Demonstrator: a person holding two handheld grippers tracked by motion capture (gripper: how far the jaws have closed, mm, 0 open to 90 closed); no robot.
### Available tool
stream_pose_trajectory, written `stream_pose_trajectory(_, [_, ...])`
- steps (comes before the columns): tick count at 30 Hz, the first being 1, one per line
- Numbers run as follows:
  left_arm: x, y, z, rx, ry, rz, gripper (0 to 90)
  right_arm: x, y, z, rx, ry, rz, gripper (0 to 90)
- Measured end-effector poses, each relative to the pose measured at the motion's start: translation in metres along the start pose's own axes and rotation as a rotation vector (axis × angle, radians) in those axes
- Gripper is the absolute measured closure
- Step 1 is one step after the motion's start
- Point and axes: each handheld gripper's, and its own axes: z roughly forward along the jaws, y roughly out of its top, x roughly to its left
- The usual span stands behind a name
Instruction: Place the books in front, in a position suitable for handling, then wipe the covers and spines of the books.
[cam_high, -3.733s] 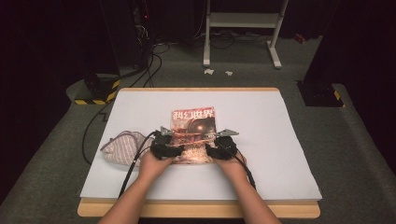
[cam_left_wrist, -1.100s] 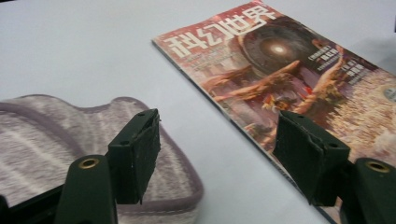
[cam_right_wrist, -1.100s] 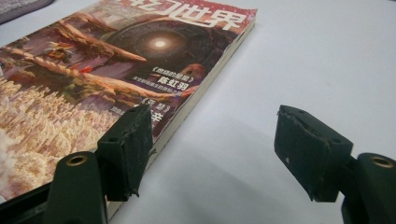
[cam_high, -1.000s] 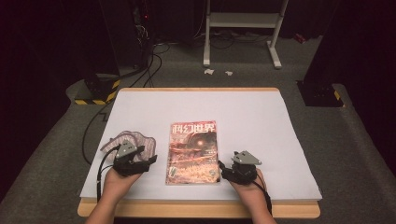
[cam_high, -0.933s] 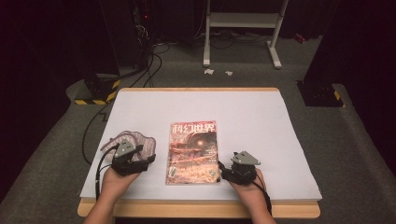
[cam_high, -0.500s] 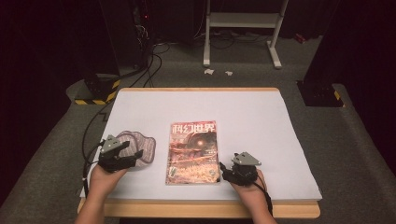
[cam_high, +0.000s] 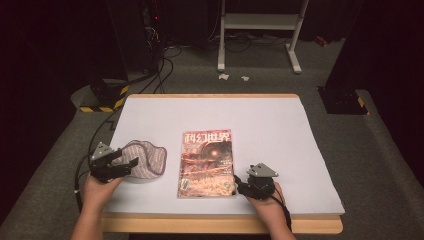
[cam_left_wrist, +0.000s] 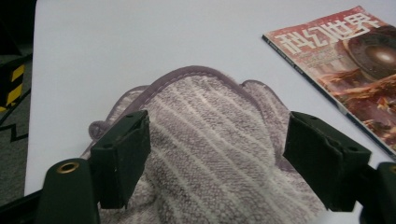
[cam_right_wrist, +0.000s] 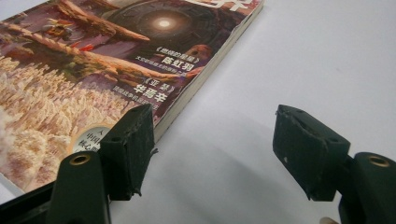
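Striped grey cloth (cam_high: 144, 160) lay crumpled on the counter (cam_high: 270, 125), left of the magazine (cam_high: 207, 162). Left gripper (cam_left_wrist: 217, 156) had just spread its fingers (cam_left_wrist: 122, 156), which straddled the cloth without pinching it. Right gripper (cam_right_wrist: 212, 154) waited released beside the magazine's near corner, grasping nothing. Picking up the cloth seemed the step in hand; next, those fingers would need to lower and clench on a fold.

Black tool (cam_high: 118, 168), grey three-cornered plate (cam_high: 102, 151)

Mauve-striped cloth (cam_left_wrist: 215, 140), red-and-cream magazine (cam_high: 207, 162), pale lilac table (cam_high: 260, 120), black tools.
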Motion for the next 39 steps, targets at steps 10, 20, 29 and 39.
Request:
stream_pose_trajectory(10, [0.004, -0.008, 0.014, 0.067, 0.000, 0.000, 18.6, 0.001, 0.000, 0.001, 0.008, 0.004, -0.003, 29.8])
stream_pose_trajectory(20, [0.000, -0.013, 0.035, 0.161, -0.031, 0.001, 16.1, 0.002, 0.000, 0.001, 0.006, 0.003, -0.008, 29.8])
stream_pose_trajectory(29, [-0.010, -0.015, 0.039, 0.179, 0.043, 0.083, 35.2, 0.003, 0.001, 0.002, 0.010, -0.007, 0.008, 29.8])
stream_pose_trajectory(39, [-0.014, -0.017, 0.037, 0.167, 0.019, 0.105, 53.8, 0.006, 0.001, 0.001, 0.002, 0.012, -0.010, 29.8])
